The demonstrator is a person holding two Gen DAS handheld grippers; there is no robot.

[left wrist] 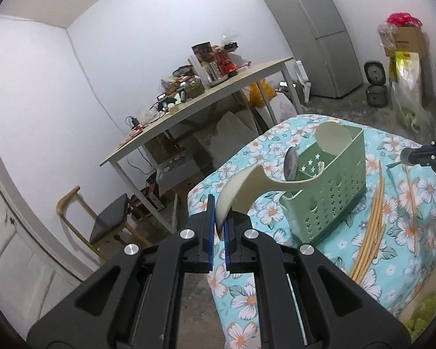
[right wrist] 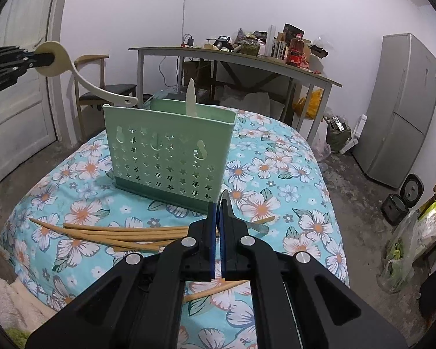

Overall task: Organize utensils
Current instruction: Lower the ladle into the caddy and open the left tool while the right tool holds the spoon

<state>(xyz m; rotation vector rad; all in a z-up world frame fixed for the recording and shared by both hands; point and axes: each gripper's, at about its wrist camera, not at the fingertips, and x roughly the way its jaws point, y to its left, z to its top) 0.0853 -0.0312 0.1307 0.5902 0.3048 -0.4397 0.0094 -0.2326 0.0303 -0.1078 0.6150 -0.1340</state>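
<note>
Above the table's (left wrist: 398,250) left edge, I am clamping the left tongs (left wrist: 219,228) on the cream rice paddle's (left wrist: 247,187) blade, its handle reaching over the green caddy (left wrist: 328,192). I judge that tipping the handle downward over an open compartment is needed. Rightward, the right tongs (right wrist: 219,218) are pinching a metal utensil (right wrist: 226,200), type unclear, level above the loose chopsticks (right wrist: 116,234).
</note>
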